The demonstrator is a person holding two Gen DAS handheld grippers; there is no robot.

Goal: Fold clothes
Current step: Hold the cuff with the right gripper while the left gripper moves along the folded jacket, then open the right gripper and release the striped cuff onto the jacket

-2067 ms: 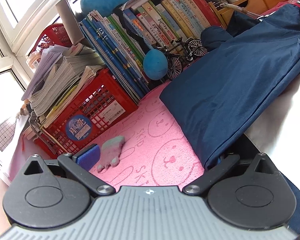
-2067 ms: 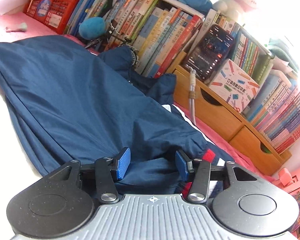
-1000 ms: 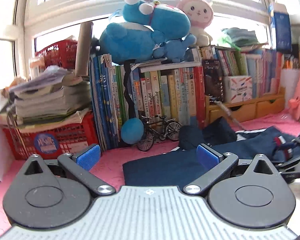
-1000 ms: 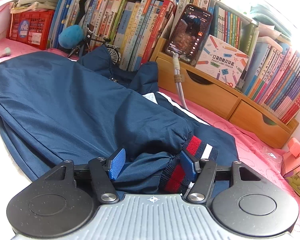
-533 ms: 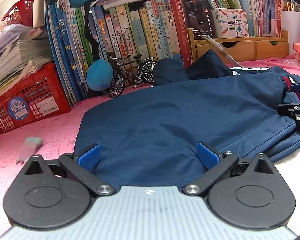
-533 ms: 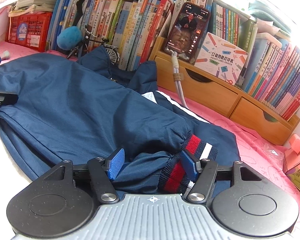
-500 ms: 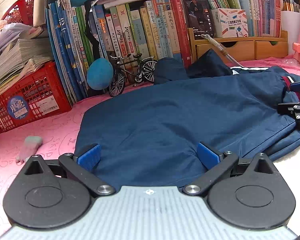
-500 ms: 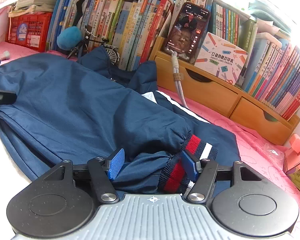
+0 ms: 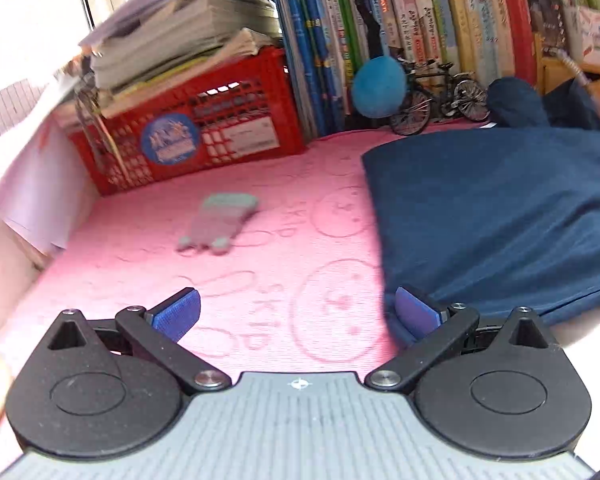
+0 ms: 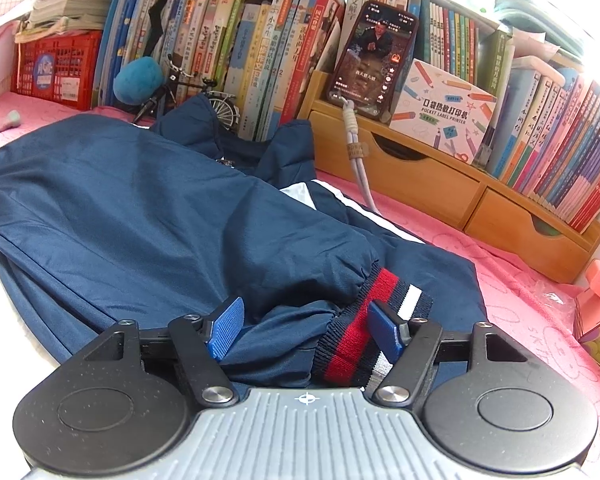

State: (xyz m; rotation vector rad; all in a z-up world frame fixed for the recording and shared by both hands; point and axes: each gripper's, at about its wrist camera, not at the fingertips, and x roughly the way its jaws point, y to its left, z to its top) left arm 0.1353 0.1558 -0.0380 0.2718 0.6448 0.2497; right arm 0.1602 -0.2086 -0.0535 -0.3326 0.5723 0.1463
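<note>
Navy jacket (image 10: 148,216) lay on the pink mat (image 9: 260,240), body folded over, striped cuff (image 10: 364,320) and sleeves bunched: fold looked partway done. Right gripper (image 10: 306,326) open astride the cuff; left gripper (image 9: 296,314) open, empty, by the hem.

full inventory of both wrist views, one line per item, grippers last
jacket: 1, navy with red, white and navy striped cuffs, spread on the pink mat
pink mat: 1, pink with printed faces, covers the surface
red crate: 1, red, back left, papers stacked on top
small grey item: 1, grey, on the mat in front of the crate
blue plush ball: 1, blue, against the books
model bicycle: 1, black, beside the ball
books: many, mixed colours, upright along the back
phone: 1, screen lit, leaning on the books
wooden drawer unit: 1, tan, back right
left gripper: open, over the mat
right gripper: open, straddling the cuffs
</note>
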